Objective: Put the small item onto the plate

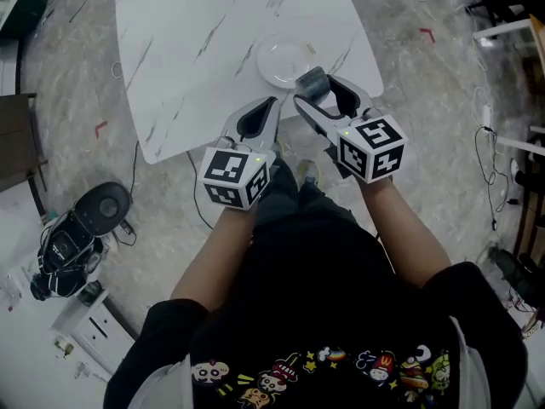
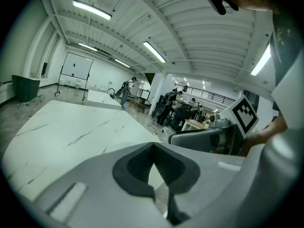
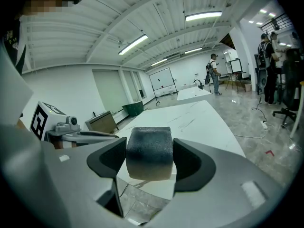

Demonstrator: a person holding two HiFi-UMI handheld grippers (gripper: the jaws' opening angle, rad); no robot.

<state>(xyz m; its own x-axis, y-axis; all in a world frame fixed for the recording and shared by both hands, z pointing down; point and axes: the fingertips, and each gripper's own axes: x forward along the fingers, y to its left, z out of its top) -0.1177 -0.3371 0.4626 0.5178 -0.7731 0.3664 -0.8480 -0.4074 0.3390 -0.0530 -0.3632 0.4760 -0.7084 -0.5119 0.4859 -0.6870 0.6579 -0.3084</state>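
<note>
Right gripper view, right gripper (image 3: 149,146) clamping grey block (image 3: 148,161), left gripper (image 2: 153,147) closed empty, plate (image 1: 274,58) partly hidden

The right hand-held gripper (image 3: 150,148) is matt grey plastic; between its jaws, the small item (image 1: 312,81) looks matt and grainy. Just beyond it are a glossy white plate (image 1: 277,58) and a smooth marbled bench (image 1: 196,49).

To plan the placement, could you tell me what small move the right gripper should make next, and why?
Probably ease the small grey item forward over the white plate: the right gripper clamps it by the plate's near rim, not yet centred.
</note>
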